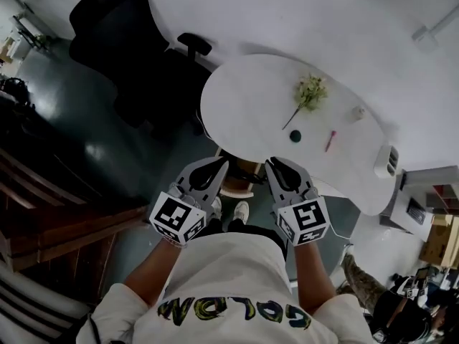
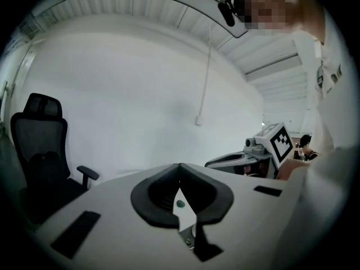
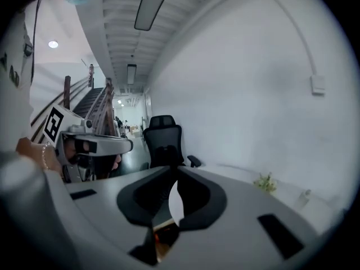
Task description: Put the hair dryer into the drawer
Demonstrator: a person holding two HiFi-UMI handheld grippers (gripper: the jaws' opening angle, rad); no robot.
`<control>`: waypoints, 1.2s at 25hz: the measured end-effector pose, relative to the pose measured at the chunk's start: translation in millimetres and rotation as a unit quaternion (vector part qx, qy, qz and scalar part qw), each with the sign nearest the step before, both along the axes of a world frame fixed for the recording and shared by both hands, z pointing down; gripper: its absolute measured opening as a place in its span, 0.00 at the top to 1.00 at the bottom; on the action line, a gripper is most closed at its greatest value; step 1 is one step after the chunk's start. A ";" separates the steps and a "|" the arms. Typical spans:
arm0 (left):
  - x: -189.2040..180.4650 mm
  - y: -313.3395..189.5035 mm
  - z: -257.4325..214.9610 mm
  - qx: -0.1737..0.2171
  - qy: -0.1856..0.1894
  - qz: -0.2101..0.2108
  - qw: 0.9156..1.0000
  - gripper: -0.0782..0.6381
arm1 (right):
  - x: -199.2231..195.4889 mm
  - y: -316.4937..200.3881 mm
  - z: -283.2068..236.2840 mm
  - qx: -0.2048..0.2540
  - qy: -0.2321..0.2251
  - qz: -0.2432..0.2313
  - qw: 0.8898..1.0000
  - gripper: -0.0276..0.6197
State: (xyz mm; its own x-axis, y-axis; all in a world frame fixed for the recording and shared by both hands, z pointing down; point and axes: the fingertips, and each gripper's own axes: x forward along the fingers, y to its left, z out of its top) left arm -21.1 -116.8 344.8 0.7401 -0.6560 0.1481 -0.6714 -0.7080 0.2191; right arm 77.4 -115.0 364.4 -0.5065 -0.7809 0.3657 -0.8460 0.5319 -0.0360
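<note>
Both grippers are held up level in front of the person's chest, side by side above the near edge of the white tabletop (image 1: 244, 99). The left gripper (image 1: 217, 166) has its fingers drawn together with only a thin slit between them and nothing in it. The right gripper (image 1: 274, 165) has its fingers just as narrow and also carries nothing. The hair dryer is in none of the views, and neither is the drawer, so where the task stands cannot be told from here.

If the hair dryer is yet to be fetched, it should be found first. The fingers should be spread wide before reaching, and the grip probably belongs on the handle, so the body hangs steady while the other gripper works the drawer.

Only the head view shows the tabletop from above: a green sprig (image 1: 310, 92) toward the far edge and a pink pen (image 1: 330, 140) near the right edge. The left gripper view shows its own closed fingers (image 2: 169, 193), the right gripper beside it and an office chair (image 2: 39, 151) against a bare wall. The right gripper view alone shows a staircase (image 3: 93, 103) and a corridor beyond.
</note>
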 end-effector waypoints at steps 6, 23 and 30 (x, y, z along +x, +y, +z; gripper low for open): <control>-1.3 15.3 -39.8 0.037 0.010 0.004 0.999 0.87 | 3.3 17.8 -67.5 0.067 -0.026 0.013 0.997 0.89; 11.9 45.5 -119.7 0.105 0.041 0.021 0.993 0.87 | 10.5 47.3 -137.8 0.134 -0.055 0.024 0.989 0.94; 11.4 47.2 -129.4 0.115 0.044 0.020 0.992 0.87 | 3.4 50.5 -150.0 0.150 -0.059 0.022 0.987 0.94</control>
State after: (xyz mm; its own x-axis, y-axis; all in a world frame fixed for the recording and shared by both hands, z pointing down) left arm -9.6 -69.7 215.4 0.7702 -0.6341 -0.0685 -0.6266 -0.7723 0.1043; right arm 80.8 -64.5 214.3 -0.4947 -0.8673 0.0546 -0.8681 0.4962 0.0170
